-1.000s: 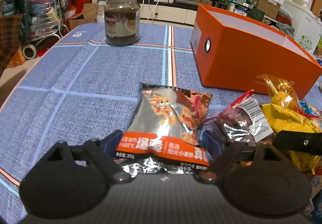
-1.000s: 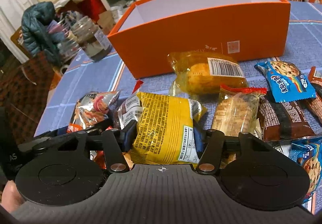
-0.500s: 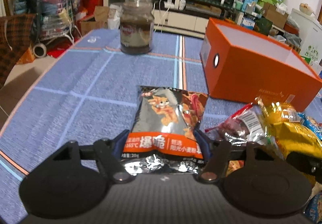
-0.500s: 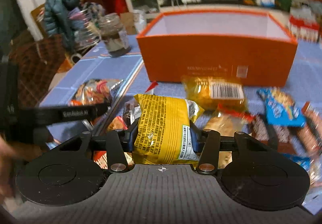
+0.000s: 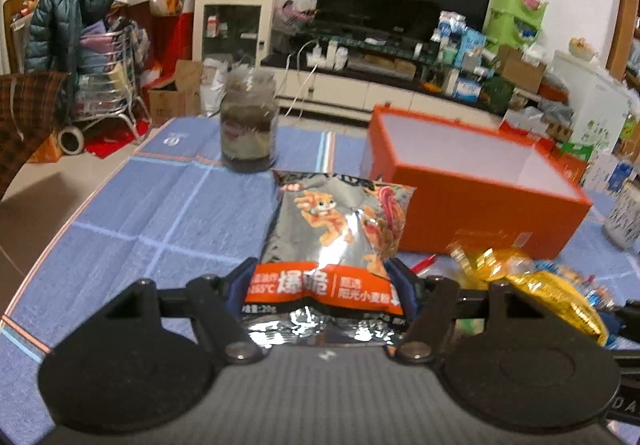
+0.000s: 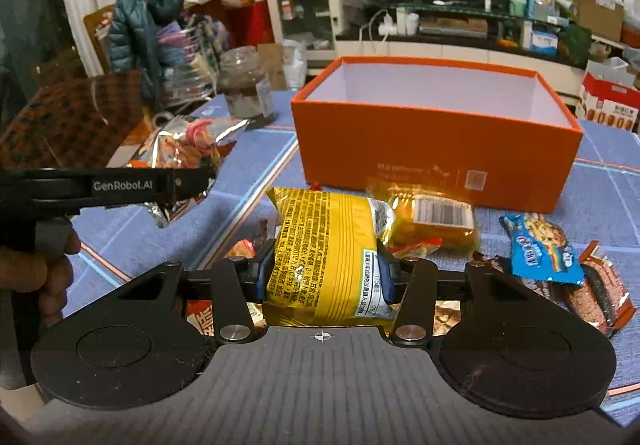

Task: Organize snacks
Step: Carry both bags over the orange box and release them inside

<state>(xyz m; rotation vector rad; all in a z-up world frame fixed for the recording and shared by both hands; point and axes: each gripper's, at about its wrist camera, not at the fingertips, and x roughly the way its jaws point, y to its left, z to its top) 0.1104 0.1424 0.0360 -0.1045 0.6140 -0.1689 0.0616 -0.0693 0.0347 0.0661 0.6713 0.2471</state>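
My left gripper (image 5: 322, 281) is shut on the bottom of a grey and orange snack packet (image 5: 336, 229) and holds it above the blue tablecloth. In the right wrist view that packet (image 6: 184, 145) hangs at the left, above a black finger (image 6: 120, 185) of the left gripper. My right gripper (image 6: 325, 269) is shut on a yellow snack packet (image 6: 324, 237), raised off the pile. The open orange box (image 6: 436, 149) stands just beyond, with its white inside showing nothing. In the left wrist view the box (image 5: 480, 213) is ahead on the right.
A dark glass jar (image 5: 249, 125) stands at the table's far left. Loose snacks lie before the box: a golden packet with a barcode (image 6: 432, 221), a blue cookie packet (image 6: 540, 245), brown ones (image 6: 600, 293). A plaid chair (image 6: 72, 117) is by the left edge.
Both grippers closed on their packets and lifted them off the table. The right gripper rolled level and now faces the box squarely.
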